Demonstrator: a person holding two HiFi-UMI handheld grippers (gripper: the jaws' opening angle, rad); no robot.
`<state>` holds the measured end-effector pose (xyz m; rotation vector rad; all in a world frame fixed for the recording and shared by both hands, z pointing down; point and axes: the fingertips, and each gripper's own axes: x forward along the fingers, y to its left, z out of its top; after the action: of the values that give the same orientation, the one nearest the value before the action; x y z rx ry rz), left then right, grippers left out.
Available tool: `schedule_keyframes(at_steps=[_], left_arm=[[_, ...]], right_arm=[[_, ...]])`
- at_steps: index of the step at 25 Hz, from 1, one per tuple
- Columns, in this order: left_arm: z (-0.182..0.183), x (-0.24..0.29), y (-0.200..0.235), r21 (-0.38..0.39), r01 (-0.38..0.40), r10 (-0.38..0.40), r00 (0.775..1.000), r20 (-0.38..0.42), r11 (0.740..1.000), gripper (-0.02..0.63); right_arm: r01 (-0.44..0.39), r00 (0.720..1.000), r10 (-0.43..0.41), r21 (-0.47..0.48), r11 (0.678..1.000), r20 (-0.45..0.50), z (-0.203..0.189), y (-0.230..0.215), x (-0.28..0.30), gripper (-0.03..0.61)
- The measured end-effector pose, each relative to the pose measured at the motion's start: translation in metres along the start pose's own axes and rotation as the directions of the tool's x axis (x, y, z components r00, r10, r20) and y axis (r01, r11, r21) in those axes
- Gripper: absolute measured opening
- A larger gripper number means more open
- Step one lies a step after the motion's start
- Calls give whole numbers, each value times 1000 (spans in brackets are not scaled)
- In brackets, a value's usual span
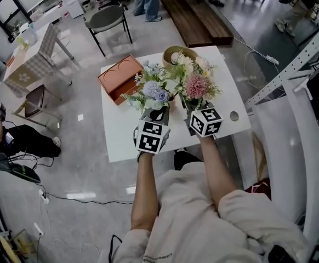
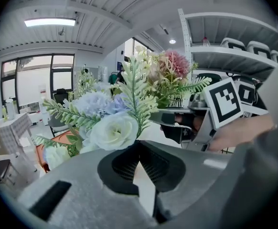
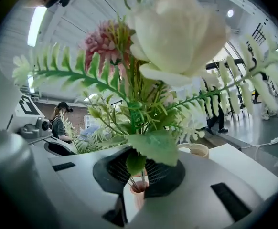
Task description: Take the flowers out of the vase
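Observation:
Over the white table (image 1: 121,138) I hold two bunches of artificial flowers side by side. My left gripper (image 1: 157,113) is shut on the stems of the blue and white bunch (image 1: 151,92). In the left gripper view its white rose (image 2: 114,131) sits just past that gripper's (image 2: 138,149) closed tips. My right gripper (image 1: 191,105) is shut on the pink and cream bunch (image 1: 195,84). The right gripper view shows the bound stem end (image 3: 139,190) pinched in the right gripper (image 3: 140,175). The round beige vase (image 1: 180,53) stands behind the flowers, its rim (image 3: 196,150) showing past the leaves.
An orange tray (image 1: 121,78) lies on the table's back left corner. A small round hole (image 1: 234,115) is near the table's right edge. A grey chair (image 1: 107,21) and a wooden bench (image 1: 195,15) stand beyond the table, and a white rack (image 1: 291,70) is to the right.

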<state>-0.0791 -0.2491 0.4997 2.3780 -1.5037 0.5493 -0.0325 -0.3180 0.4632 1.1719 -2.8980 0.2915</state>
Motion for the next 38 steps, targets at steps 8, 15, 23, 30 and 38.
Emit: schedule_keyframes(at_steps=[8,15,23,30,38], left_arm=[[2,-9,-8,12,8,-8,1000,6,1000,9],[1,-18,-22,25,31,-32,999,9,999,9],[-1,-25,-30,50,46,-46,999,-4,998,9],[-6,-36,-33,52,42,-41,999,-6,998,9],[-15,-49,-42,27,42,-42,999,0,999,9]], right_arm=[[3,1000,-3,13,1000,27,13,7,-13,34],[16,998,-17,23,1000,53,22,13,-32,32],[28,996,-31,31,999,80,33,15,-43,32],[32,995,-34,28,999,99,41,22,-52,32],[39,995,-41,33,999,86,38,31,-69,32]])
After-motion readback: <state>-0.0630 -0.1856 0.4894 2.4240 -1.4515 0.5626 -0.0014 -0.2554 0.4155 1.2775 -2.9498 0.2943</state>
